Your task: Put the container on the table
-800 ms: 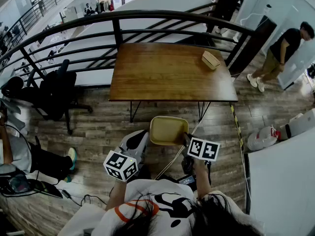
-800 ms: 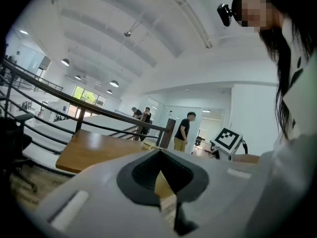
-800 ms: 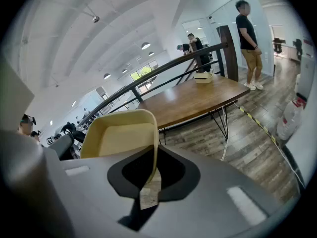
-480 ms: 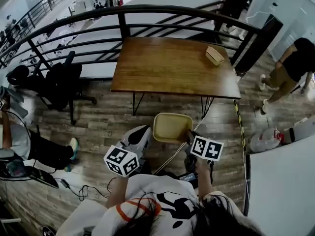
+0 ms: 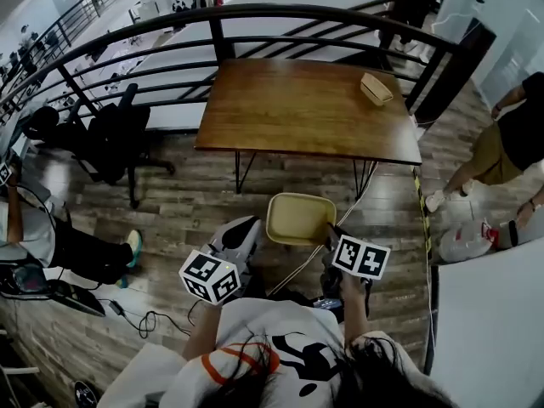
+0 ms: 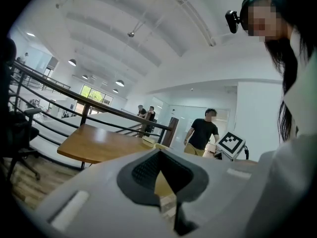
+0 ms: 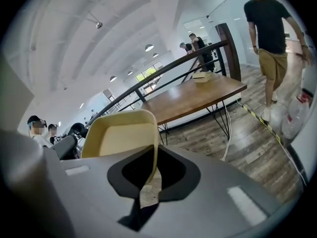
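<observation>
Right gripper (image 7: pixel 151 175) is pinching the container (image 5: pixel 297 218) by its right rim, and the left gripper (image 6: pixel 161 182) looks clamped on the opposite rim too. It's up over the floor, well short of the table (image 5: pixel 306 109). I'd hold it level, carry it past the near edge, set it flat, then let go

A dark curved railing (image 5: pixel 280 9) ran across twelve o'clock. A black office chair (image 5: pixel 115 134) stood at ten o'clock on the wood-plank floor (image 5: pixel 187 206). At three o'clock a white bag (image 5: pixel 463 240) lay near a person in tan shorts (image 5: pixel 501 147). Another person (image 5: pixel 68 253) sat at nine o'clock.
</observation>
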A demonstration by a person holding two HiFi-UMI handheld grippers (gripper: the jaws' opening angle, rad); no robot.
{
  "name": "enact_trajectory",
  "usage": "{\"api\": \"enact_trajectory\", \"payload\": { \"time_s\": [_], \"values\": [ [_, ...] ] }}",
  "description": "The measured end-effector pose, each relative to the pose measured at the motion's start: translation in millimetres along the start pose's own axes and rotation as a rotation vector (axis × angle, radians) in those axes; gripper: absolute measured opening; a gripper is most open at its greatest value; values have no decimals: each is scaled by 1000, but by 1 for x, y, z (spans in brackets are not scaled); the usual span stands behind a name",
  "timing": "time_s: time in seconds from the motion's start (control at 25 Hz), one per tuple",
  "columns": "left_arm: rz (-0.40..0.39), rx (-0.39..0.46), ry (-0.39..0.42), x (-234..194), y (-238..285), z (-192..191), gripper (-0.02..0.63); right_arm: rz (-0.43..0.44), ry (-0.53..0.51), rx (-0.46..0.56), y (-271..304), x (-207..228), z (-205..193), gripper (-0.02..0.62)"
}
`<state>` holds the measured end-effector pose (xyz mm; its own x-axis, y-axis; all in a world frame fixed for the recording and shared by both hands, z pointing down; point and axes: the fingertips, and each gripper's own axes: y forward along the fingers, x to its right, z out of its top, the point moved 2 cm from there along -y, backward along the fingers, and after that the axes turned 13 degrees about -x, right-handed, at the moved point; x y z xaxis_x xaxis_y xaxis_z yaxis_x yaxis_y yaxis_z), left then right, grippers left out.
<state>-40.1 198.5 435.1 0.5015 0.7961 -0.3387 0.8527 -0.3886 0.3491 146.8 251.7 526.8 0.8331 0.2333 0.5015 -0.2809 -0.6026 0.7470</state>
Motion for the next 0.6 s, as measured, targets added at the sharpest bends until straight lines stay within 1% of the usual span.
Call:
{"api": "enact_trajectory", "payload": {
  "time_s": [0.2, 0.44, 0.52, 0.6],
  "values": [
    [13, 0, -21, 0, 3, 6, 0, 18, -4, -14, -1, 2, 11, 38],
    [36, 3, -28, 21, 19, 21, 0, 58, -6, -16, -15, 18, 34, 37],
    [46, 1, -33, 16, 25, 21, 0, 66, -10, -25, -8, 20, 38, 38],
    [51, 0, -43, -1, 27, 19, 0, 64, -13, -36, 6, 16, 40, 38]
  ]
}}
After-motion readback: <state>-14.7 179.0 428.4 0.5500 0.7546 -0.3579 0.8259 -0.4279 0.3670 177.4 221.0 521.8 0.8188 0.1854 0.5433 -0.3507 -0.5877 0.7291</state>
